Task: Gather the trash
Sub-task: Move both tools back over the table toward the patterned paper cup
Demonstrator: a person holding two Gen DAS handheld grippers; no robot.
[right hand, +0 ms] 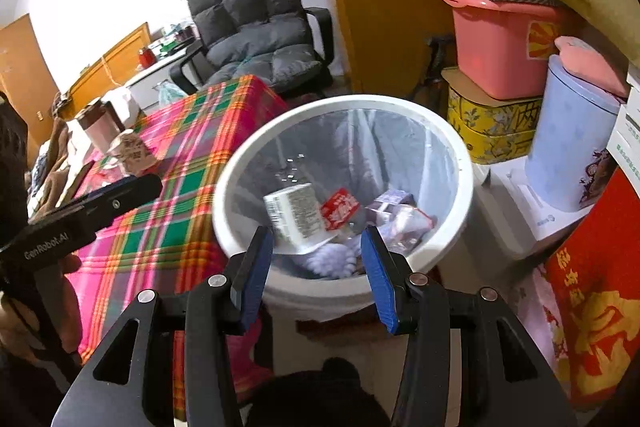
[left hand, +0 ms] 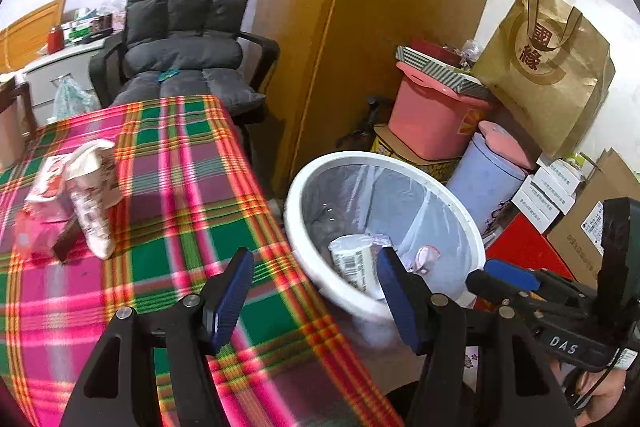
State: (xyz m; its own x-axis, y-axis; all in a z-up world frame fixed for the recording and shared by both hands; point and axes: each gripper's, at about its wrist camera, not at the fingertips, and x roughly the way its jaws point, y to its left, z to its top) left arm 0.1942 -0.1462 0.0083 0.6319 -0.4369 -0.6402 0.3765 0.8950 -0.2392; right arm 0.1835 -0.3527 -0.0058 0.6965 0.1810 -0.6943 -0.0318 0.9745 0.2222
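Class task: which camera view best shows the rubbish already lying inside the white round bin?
The right wrist view: it looks down into the white round bin, showing the white labelled carton and the red packet. The left wrist view shows only that carton; the near rim hides the rest.

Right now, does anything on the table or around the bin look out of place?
Yes: crumpled wrappers and cartons lie heaped on the plaid tablecloth, not in the white bin. Both claws, left and right, are open and empty.
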